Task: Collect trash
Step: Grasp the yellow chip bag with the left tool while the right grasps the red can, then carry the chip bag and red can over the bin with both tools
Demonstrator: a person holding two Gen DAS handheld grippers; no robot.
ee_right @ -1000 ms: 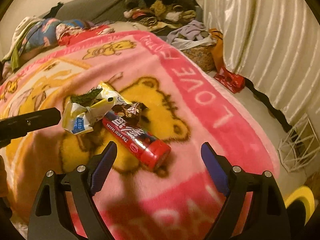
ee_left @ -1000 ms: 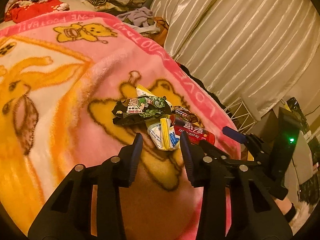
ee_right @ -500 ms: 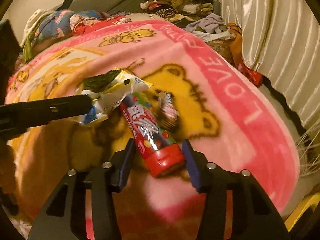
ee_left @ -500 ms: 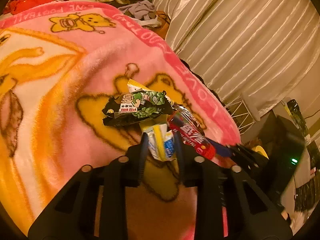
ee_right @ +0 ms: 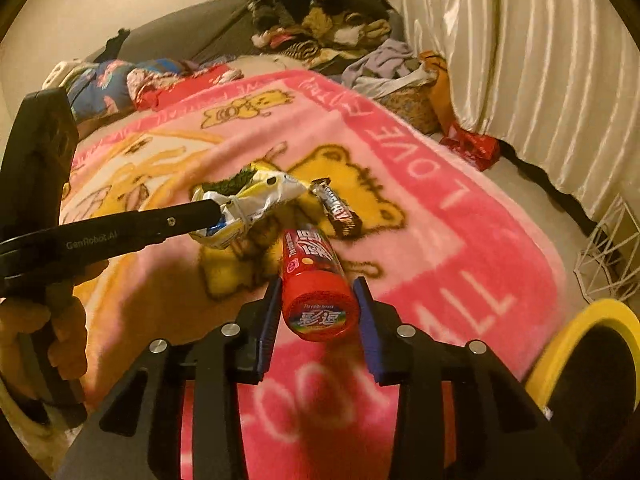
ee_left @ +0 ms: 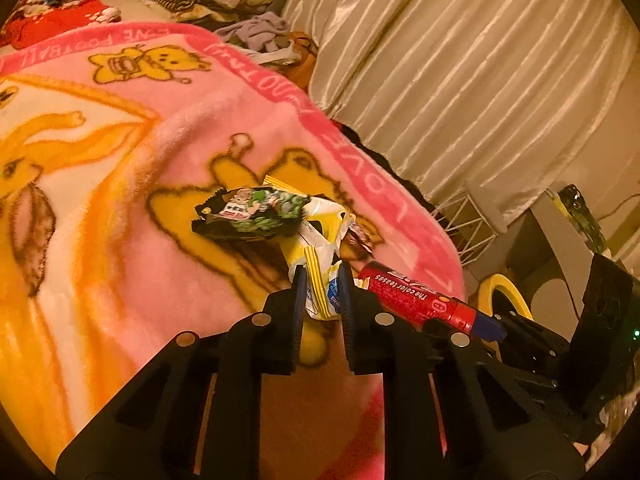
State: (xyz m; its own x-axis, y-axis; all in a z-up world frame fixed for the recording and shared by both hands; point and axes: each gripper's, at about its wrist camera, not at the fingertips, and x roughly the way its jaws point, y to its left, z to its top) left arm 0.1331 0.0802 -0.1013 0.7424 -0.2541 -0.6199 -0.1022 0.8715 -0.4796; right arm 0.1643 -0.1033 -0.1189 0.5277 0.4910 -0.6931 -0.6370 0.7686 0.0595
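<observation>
A big pink blanket [ee_right: 460, 240] with yellow bears covers the bed and fills most of both views; pale pleated curtains [ee_left: 460, 80] hang behind it, toward one to three o'clock in the left wrist view. A heap of clothes [ee_right: 320, 12] lies at the far end of the bed, at about twelve o'clock in the right wrist view, and a yellow-rimmed bin [ee_right: 580, 340] stands at four o'clock beside the bed. The left gripper [ee_left: 320, 284] has its jaws closing on a crumpled white and yellow wrapper [ee_left: 320, 240], and the pads already press the lower end of it from both sides; a black and green snack bag [ee_left: 248, 216] hangs together with this wrapper at its ten o'clock side. The right gripper [ee_right: 316, 300] is closing around a red candy tube [ee_right: 316, 276]; the tube sits between the two blue pads, with its cap toward the camera, and the pads touch its sides, so it is gripped. The far end of the tube points to twelve o'clock over the blanket. A small dark chocolate bar wrapper [ee_right: 336, 208] lies loose on the yellow bear, just beyond the tube, at about one o'clock from it. A hand [ee_right: 60, 332] holds the left tool at nine o'clock in the right wrist view.
</observation>
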